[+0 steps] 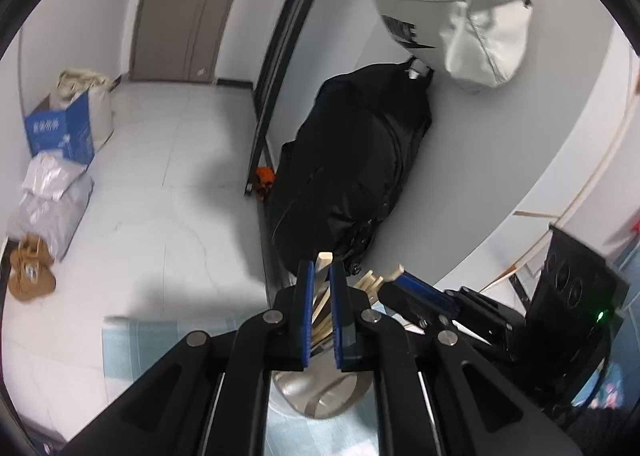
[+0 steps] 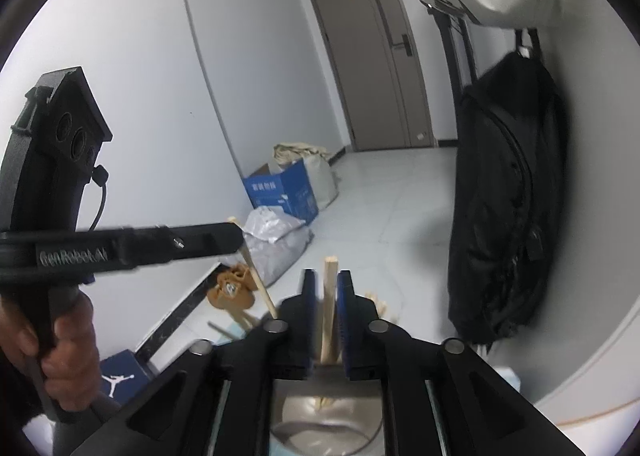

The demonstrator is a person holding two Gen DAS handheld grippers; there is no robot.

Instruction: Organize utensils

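Observation:
A metal cup (image 1: 320,396) (image 2: 320,416) stands on a pale blue cloth below both grippers, with several wooden chopsticks (image 1: 370,284) leaning in it. My left gripper (image 1: 322,270) is shut on one chopstick (image 1: 323,258). The right wrist view shows it from the side: its tip (image 2: 234,237) clamps that slanted chopstick (image 2: 262,288). My right gripper (image 2: 326,284) is over the cup with an upright chopstick (image 2: 330,296) between its blue pads. A gap shows on the stick's left side, so the jaws are open. The right gripper (image 1: 396,282) sits just right of the left one.
A black jacket (image 1: 352,160) (image 2: 508,216) hangs on the wall behind the cup. A blue carton (image 1: 60,132) (image 2: 284,192), grey bags (image 2: 276,240) and brown shoes (image 1: 30,272) lie on the tiled floor. A person's hand (image 2: 68,356) holds the left gripper's handle. A white garment (image 1: 452,4) hangs above.

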